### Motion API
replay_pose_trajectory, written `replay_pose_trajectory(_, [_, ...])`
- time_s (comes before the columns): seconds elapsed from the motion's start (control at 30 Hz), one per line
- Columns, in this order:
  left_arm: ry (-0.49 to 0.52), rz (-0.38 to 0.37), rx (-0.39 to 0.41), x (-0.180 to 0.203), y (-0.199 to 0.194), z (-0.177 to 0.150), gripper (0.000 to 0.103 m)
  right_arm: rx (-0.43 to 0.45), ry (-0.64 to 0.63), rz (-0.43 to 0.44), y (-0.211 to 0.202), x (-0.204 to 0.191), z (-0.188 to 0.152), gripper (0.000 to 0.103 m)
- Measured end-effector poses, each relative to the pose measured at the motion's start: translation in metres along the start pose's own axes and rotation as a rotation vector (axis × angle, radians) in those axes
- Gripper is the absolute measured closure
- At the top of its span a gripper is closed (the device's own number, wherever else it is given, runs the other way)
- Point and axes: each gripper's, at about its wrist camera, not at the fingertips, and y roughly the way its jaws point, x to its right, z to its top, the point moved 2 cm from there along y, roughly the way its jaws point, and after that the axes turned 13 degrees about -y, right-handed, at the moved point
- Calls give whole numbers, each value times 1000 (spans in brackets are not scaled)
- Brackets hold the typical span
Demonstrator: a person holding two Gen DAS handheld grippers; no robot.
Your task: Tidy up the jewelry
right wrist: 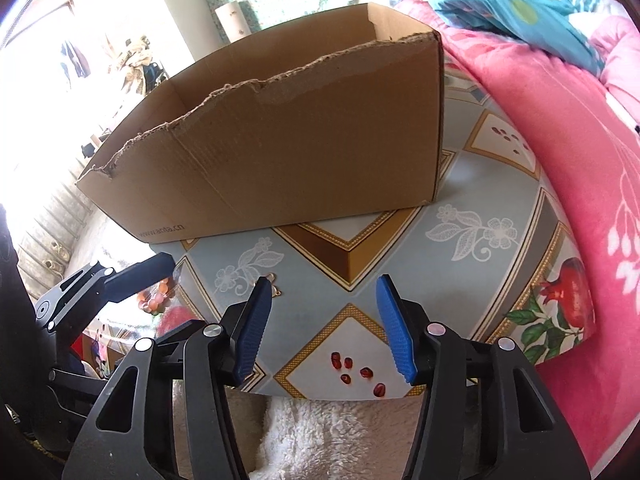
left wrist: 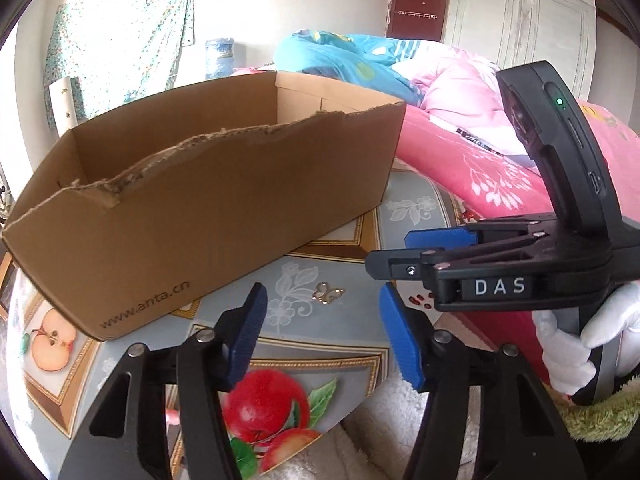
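Both sets of jaws hanging apart and empty over the patterned bench

The left gripper (left wrist: 320, 332) and right gripper (right wrist: 324, 320) are holding nothing; a butterfly-shaped jewelry piece (left wrist: 328, 292) is lying on the bench (right wrist: 472, 184) just beyond the left jaws, with a bead bracelet (right wrist: 156, 300) showing left of the right jaws. Farther off, a torn cardboard box (left wrist: 224, 200) is sitting open, its contents hidden. A pink-blanketed bed (right wrist: 560, 128) is lying beyond, to the right.

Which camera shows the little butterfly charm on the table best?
The left wrist view: the butterfly charm lies in plain sight just past the open left gripper. In the right wrist view it is mostly hidden behind a blue finger pad.
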Motion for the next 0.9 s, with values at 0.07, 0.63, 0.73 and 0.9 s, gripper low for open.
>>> replay_pose_trajectory(0.07, [20,-8,-7,7,9,3,55,6,22,2,0,6,-2,56])
replay_pose_trajectory(0.63, [19,61,-163,0,41,1,83,59,31,52,0,21,-12,72])
replay_pose_trajectory(0.73, [2,47,-171,-1,45,5,83,51,55,60,3,26,-15,78])
replay_pose_trajectory(0.9, [0,26,-176,-1,48,9,83,62,81,78,0,29,-17,80])
